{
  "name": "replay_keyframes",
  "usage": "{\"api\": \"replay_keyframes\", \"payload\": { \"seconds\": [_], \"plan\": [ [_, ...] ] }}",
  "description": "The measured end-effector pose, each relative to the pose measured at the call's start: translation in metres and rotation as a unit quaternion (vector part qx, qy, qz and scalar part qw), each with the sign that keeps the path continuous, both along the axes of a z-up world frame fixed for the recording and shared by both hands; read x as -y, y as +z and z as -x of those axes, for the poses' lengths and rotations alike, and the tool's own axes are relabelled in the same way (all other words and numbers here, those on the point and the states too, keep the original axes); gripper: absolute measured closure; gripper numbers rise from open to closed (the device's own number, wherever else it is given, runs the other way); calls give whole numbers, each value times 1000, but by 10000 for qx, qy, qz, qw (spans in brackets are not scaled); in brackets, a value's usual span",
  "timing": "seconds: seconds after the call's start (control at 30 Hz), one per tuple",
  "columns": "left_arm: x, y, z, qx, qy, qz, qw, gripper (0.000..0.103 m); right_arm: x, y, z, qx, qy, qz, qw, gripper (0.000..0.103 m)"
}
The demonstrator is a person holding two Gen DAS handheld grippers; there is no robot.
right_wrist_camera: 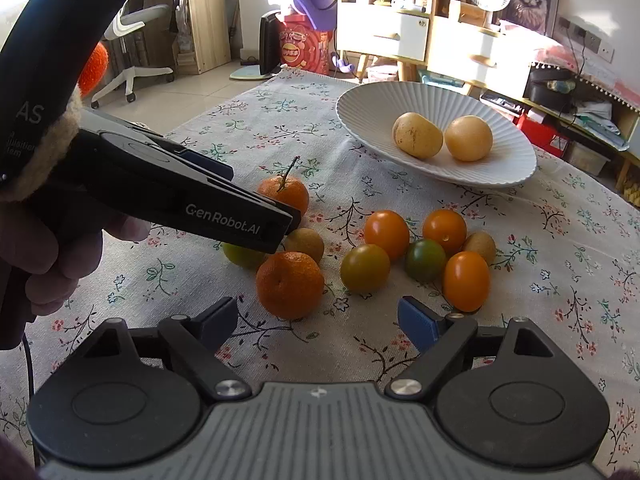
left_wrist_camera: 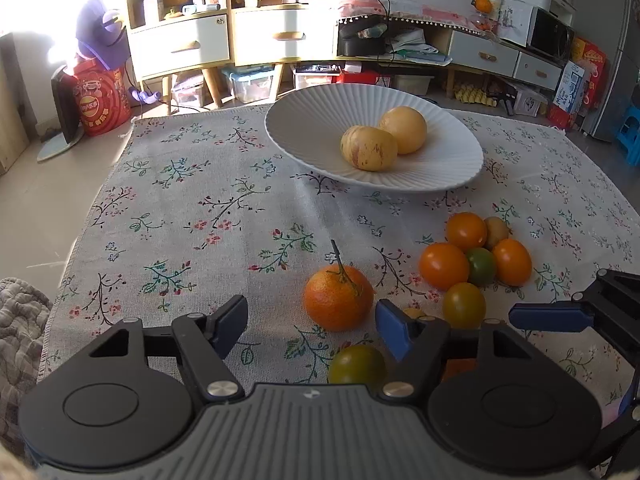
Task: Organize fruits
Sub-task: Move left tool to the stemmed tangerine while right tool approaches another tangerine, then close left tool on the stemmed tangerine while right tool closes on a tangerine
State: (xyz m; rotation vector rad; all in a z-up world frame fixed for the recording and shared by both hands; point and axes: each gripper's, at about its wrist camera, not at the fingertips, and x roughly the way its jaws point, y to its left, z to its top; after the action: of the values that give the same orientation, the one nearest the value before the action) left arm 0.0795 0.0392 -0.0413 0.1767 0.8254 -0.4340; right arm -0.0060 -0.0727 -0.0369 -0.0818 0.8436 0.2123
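Note:
A white ribbed plate [left_wrist_camera: 304, 128] [right_wrist_camera: 516, 160] holds two yellow round fruits [left_wrist_camera: 368, 148] [right_wrist_camera: 418, 135]. On the floral cloth lie a stemmed tangerine [left_wrist_camera: 338, 298] [right_wrist_camera: 285, 194], a second tangerine [right_wrist_camera: 290, 284], and several orange and green cherry tomatoes [left_wrist_camera: 443, 266] [right_wrist_camera: 365, 268]. My left gripper [left_wrist_camera: 310, 326] is open and empty, its jaws on either side of the stemmed tangerine, just short of it. My right gripper [right_wrist_camera: 318, 324] is open and empty, just behind the second tangerine. The left gripper also shows in the right wrist view [right_wrist_camera: 280, 220], low over the fruit.
Small brownish fruits [right_wrist_camera: 480, 246] sit among the tomatoes. A green tomato [left_wrist_camera: 356, 364] lies close under my left gripper. The cloth's left edge [left_wrist_camera: 92, 216] drops to the floor. Cabinets and clutter stand behind the table.

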Motion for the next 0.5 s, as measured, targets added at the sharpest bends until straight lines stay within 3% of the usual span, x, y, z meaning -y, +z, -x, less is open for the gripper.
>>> {"api": "replay_keyframes", "payload": {
  "seconds": [0.5],
  "plan": [
    [7,-3,-5,-90,-87,125,9998,48,-7,0,-4,-22,68,44,10000,42]
  ]
}}
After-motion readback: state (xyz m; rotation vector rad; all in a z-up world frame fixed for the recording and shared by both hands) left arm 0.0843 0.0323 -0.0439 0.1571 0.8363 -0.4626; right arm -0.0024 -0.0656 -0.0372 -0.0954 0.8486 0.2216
